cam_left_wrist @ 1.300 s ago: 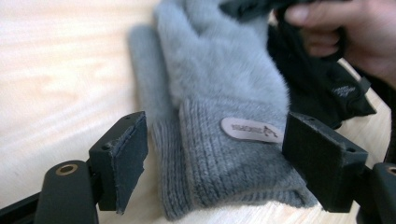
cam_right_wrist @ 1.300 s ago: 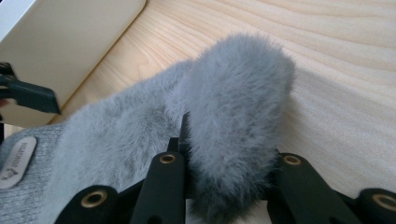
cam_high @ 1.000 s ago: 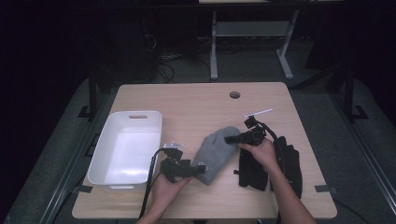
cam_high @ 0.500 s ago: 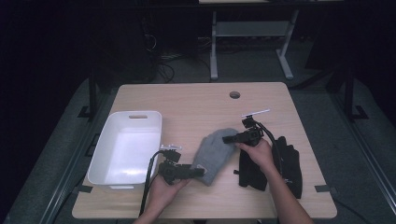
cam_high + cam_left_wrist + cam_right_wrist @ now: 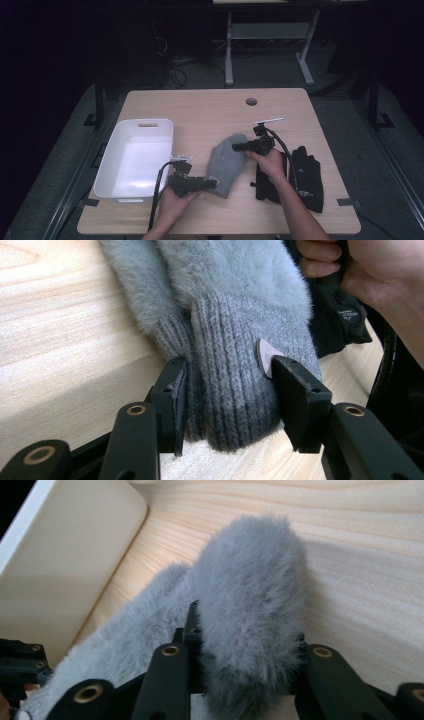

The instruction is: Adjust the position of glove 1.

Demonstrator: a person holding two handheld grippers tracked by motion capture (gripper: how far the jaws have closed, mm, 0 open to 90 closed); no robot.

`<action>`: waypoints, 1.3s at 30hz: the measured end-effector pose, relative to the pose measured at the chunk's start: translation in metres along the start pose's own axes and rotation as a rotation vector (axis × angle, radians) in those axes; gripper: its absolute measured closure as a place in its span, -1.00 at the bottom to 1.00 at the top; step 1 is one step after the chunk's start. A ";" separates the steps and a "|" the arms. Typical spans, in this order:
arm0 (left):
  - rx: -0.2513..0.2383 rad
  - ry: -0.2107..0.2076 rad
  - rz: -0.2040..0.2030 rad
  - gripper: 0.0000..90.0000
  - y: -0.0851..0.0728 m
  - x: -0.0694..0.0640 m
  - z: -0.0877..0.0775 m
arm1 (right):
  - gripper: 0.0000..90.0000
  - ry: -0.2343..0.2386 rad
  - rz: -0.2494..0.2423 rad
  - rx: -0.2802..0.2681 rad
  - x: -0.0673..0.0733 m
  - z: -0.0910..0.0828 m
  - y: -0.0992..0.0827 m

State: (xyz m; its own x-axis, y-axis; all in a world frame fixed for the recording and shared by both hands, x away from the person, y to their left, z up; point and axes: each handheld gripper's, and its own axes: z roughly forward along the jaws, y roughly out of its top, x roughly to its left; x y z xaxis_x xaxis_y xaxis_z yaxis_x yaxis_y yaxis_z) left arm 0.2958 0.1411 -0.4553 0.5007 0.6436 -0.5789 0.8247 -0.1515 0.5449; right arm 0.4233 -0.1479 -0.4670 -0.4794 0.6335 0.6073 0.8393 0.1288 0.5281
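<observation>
**Grey mitten gripped at both ends**

Grey mitten (image 5: 226, 164) lay on the bench (image 5: 210, 107), right of the white tub (image 5: 134, 159), left of the black gloves (image 5: 300, 175). Fluffy pile over the body; ribbed knit cuff at the near end, small tag on it. Left hand-held gripper (image 5: 227, 390): jaws just closing, about half apart, pads pressed on either side of the cuff. Right hand-held gripper (image 5: 245, 645): jaws just closing, clamped on the fluffy far tip, which bulged between them.
</observation>
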 end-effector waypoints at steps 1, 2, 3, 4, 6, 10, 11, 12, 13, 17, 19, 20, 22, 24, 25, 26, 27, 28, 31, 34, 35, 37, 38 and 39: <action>-0.002 -0.005 -0.004 0.13 0.000 0.000 0.000 | 0.54 0.000 0.000 0.000 0.000 0.000 0.000; -0.005 -0.010 -0.008 0.13 0.000 0.001 0.000 | 0.55 0.000 -0.003 -0.003 0.001 -0.001 0.000; -0.011 -0.014 -0.013 0.13 0.000 0.001 -0.001 | 0.56 0.002 0.001 -0.006 0.002 -0.002 0.000; -0.012 -0.017 -0.013 0.14 0.000 0.001 -0.001 | 0.56 0.004 0.002 -0.012 0.002 -0.004 0.000; -0.014 -0.023 -0.013 0.14 0.001 0.001 -0.001 | 0.56 0.007 0.002 -0.018 0.003 -0.007 0.001; -0.015 -0.027 -0.013 0.15 0.002 -0.003 0.000 | 0.57 0.005 0.000 -0.029 0.007 -0.013 0.002; -0.015 -0.031 -0.009 0.15 0.002 -0.003 0.000 | 0.57 0.005 -0.004 -0.030 0.007 -0.015 0.003; -0.015 -0.031 -0.005 0.15 0.003 -0.005 0.000 | 0.57 0.002 -0.005 -0.033 0.008 -0.017 0.003; -0.017 -0.034 -0.006 0.16 0.003 -0.005 0.000 | 0.57 0.004 -0.004 -0.036 0.008 -0.018 0.003; -0.023 -0.050 -0.001 0.19 0.004 -0.008 0.000 | 0.58 0.006 -0.006 -0.045 0.010 -0.024 0.004; -0.023 -0.054 0.006 0.19 0.005 -0.009 0.000 | 0.58 0.007 -0.005 -0.048 0.010 -0.026 0.004; -0.017 -0.051 0.004 0.19 0.005 -0.009 0.000 | 0.58 0.007 -0.004 -0.050 0.011 -0.028 0.005; -0.015 -0.048 0.006 0.20 0.005 -0.009 0.001 | 0.59 0.002 -0.006 -0.047 0.011 -0.028 0.005; -0.007 -0.058 0.005 0.19 0.005 -0.008 0.002 | 0.59 0.002 -0.006 -0.047 0.011 -0.028 0.005; 0.006 -0.061 -0.009 0.17 0.005 -0.007 0.004 | 0.59 0.001 -0.008 -0.044 0.011 -0.028 0.005; 0.017 -0.063 -0.025 0.13 0.004 -0.006 0.007 | 0.59 -0.003 -0.010 -0.039 0.011 -0.027 0.005; 0.030 -0.072 -0.046 0.05 0.004 -0.004 0.009 | 0.59 -0.013 -0.014 -0.028 0.010 -0.025 0.004; 0.039 -0.090 -0.066 -0.04 0.005 -0.001 0.010 | 0.59 -0.018 -0.016 -0.022 0.010 -0.024 0.004; 0.059 -0.105 -0.078 -0.32 0.005 0.000 0.012 | 0.59 -0.018 -0.005 -0.020 0.007 -0.021 0.002; 0.084 -0.115 -0.085 -0.44 0.005 0.000 0.018 | 0.59 -0.020 -0.008 -0.012 0.006 -0.019 0.001; 0.094 -0.124 -0.099 -0.46 0.006 0.000 0.020 | 0.59 -0.021 -0.012 -0.009 0.007 -0.018 0.001; 0.100 -0.131 -0.104 -0.45 0.006 0.001 0.022 | 0.59 -0.022 -0.014 -0.007 0.007 -0.019 0.001; 0.106 -0.143 -0.117 -0.44 0.005 0.002 0.023 | 0.59 -0.021 -0.011 -0.016 0.008 -0.018 0.001; 0.112 -0.168 -0.125 -0.33 0.005 0.003 0.025 | 0.59 -0.021 -0.014 -0.012 0.008 -0.019 0.001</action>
State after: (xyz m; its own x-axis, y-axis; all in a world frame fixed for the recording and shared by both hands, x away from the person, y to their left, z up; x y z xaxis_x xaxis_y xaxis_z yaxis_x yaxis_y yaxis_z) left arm 0.3078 0.1235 -0.4695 0.4223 0.5299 -0.7354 0.9022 -0.1672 0.3976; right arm 0.4151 -0.1572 -0.4506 -0.4855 0.6474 0.5875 0.8293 0.1283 0.5439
